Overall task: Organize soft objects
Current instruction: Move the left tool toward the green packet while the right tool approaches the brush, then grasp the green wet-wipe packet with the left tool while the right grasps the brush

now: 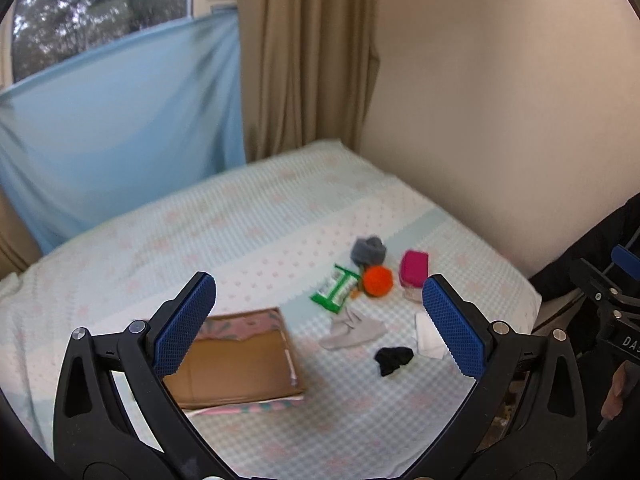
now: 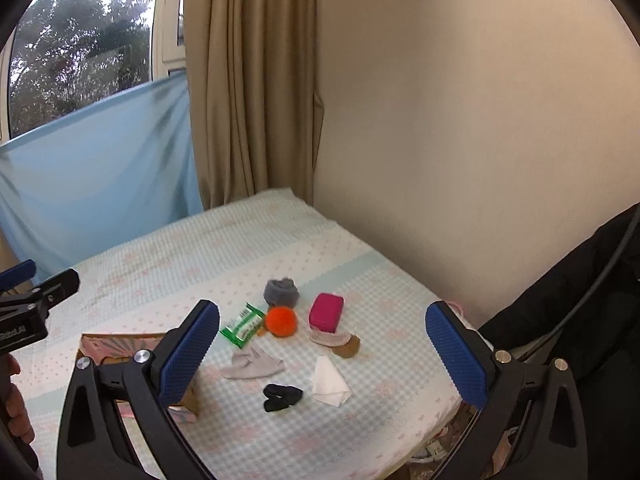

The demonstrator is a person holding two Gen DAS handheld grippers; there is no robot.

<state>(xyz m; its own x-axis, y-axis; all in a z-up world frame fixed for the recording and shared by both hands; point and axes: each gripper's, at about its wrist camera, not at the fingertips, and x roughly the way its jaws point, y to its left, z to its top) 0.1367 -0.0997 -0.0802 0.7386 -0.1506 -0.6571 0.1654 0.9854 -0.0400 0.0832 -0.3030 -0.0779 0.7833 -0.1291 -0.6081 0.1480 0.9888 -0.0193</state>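
- My left gripper (image 1: 319, 320) hangs above the bed (image 1: 248, 208), jaws spread wide with nothing between them.
- My right gripper (image 2: 322, 354) hovers over the same bed, jaws equally wide and empty.
- The soft things lie in a loose cluster on the checked sheet, toward the wall side.
- Farthest back sits a grey rolled sock (image 2: 281, 291); an orange pom-pom (image 2: 281, 321) touches its near edge.
- A green packet (image 2: 243, 325) lies just left of the pom-pom, and a magenta case (image 2: 326, 312) just right of it.
- A pale pink item with a brown patch (image 2: 336, 342) lies under the near end of the case.
- Nearer me lie a light grey sock (image 2: 252, 365), a black sock (image 2: 281, 397) and a folded white cloth (image 2: 329, 382), all apart.
- A flat cardboard box (image 1: 240, 364) lies left of the cluster, atop a pink patterned cloth.
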